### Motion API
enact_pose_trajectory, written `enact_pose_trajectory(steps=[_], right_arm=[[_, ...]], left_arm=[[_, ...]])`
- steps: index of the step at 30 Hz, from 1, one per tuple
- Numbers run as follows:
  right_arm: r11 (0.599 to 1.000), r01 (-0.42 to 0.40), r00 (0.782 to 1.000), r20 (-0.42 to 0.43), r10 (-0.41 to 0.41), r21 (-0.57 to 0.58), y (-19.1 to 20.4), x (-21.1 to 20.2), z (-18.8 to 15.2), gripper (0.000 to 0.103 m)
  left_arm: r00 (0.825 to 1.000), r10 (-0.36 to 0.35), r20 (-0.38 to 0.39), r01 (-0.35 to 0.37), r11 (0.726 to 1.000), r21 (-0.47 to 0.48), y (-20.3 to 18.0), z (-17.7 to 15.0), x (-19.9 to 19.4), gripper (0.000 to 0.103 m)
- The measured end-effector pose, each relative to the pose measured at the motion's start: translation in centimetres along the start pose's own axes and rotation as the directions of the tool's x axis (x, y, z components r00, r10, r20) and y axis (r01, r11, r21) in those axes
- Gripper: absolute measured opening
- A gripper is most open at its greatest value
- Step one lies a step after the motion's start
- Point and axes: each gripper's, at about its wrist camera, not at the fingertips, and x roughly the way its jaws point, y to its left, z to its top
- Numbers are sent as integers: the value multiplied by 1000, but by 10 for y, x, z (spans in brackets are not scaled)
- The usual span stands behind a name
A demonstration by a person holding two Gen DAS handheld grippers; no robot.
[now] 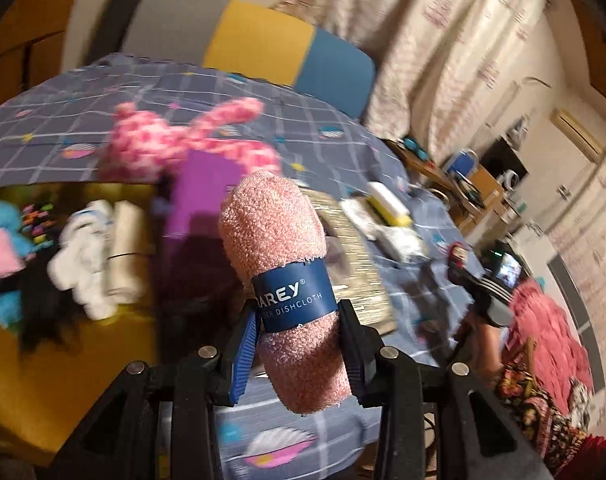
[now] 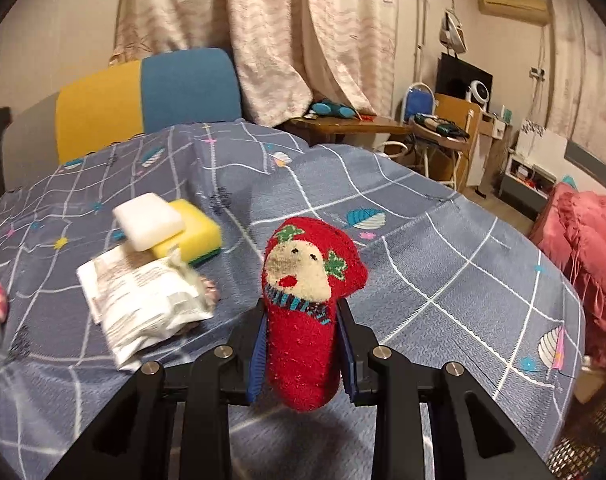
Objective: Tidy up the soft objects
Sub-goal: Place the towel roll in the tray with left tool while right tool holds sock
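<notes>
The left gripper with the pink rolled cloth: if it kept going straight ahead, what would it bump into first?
Probably the purple divider of the yellow bin, with the pink plush just beyond; blur and unclear depth make this a guess.

1 dishcloth (image 1: 281, 256), 1 sock (image 2: 303, 320), 2 sponges (image 2: 171, 228), 1 pkt (image 2: 143, 304).

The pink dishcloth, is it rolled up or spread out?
Rolled up. The pink dishcloth is a tight roll with a blue paper band around it.
</notes>
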Motion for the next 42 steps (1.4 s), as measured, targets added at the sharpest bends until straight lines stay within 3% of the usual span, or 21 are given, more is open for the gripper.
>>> enact_pose_trajectory(steps=[7,16,25,31,38,42], right_arm=[[998,-58,998,37,58,9,18,-36,-4,31],[992,-118,992,51,115,50,39,-66,-11,31],[976,-199,978,84,192,82,57,-108,-15,31],[955,-284,955,117,273,89,75,-143,-16,31],[930,-365,921,163,353,46,105,-185,-15,31],[908,-419,897,165,409,29,120,-203,-18,31]], left_arm=[[995,102,7,-100,984,-148,70,-14,-21,39],[974,228,19,-210,924,-318,147,-32,-58,39],[948,317,-42,-305,856,-417,204,-46,-63,39],[937,342,-72,-336,826,-453,227,-51,-62,40],[930,365,-33,-334,808,-486,235,-49,-76,56],[941,338,13,-286,815,-505,236,-52,-87,56]])
